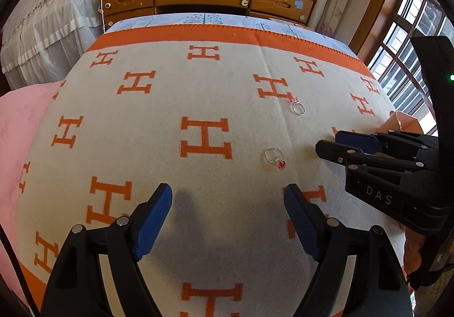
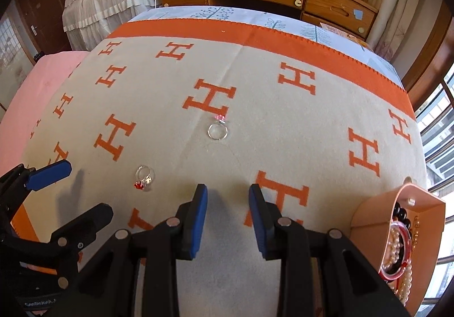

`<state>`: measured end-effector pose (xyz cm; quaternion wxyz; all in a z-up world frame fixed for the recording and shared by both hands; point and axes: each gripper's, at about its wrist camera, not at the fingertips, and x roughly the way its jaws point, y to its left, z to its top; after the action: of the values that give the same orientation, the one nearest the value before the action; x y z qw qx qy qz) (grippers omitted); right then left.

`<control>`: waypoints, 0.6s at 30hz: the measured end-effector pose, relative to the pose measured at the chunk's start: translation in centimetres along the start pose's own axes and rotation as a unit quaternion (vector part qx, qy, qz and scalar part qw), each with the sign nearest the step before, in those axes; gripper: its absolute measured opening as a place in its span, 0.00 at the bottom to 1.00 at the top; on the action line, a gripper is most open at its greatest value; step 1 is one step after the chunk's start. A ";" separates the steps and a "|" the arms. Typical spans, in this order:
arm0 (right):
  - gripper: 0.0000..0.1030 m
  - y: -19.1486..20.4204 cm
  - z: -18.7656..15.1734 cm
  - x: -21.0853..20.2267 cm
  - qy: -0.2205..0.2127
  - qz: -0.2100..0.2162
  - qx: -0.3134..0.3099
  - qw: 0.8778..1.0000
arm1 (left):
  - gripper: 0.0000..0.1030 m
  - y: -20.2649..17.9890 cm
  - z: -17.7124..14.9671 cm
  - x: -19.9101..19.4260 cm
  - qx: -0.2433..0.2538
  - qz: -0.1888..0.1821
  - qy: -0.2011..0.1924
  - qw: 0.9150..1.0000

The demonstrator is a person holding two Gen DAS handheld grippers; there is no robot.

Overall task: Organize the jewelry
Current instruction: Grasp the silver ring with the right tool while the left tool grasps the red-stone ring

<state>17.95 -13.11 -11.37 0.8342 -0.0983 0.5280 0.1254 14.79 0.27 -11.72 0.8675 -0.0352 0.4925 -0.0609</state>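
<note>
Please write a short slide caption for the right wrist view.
Open right gripper above blanket, two rings ahead, jewelry tray beside.

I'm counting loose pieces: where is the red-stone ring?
The red-stone ring lies on the blanket, just ahead of the left gripper, nearer than the pink-stone ring.

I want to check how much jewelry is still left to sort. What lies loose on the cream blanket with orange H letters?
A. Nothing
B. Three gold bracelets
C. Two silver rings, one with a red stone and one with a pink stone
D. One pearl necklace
C: the silver ring with a red stone and the silver ring with a pink stone lie apart on the cream blanket with orange H letters.
</note>
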 end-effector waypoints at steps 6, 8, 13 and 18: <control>0.30 0.1 1.7 0.9 -0.020 -0.006 -0.006 1.000 | 0.77 0.2 0.0 0.0 -0.003 -0.005 -0.003 1.000; 0.30 0.3 2.3 1.2 -0.026 -0.007 -0.008 1.000 | 0.77 0.3 0.0 0.0 -0.005 -0.009 -0.002 1.000; 0.30 0.8 3.6 2.0 -0.042 -0.011 -0.015 0.999 | 0.77 0.7 0.0 0.1 -0.012 -0.014 0.000 1.000; 0.27 1.4 4.0 2.3 -0.050 -0.016 -0.028 0.998 | 0.77 1.1 -0.1 0.3 -0.018 -0.015 0.002 1.000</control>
<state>21.87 -10.39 -11.77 0.8584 -0.1239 0.4801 0.1317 14.98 1.34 -12.17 0.8645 -0.0584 0.4949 -0.0653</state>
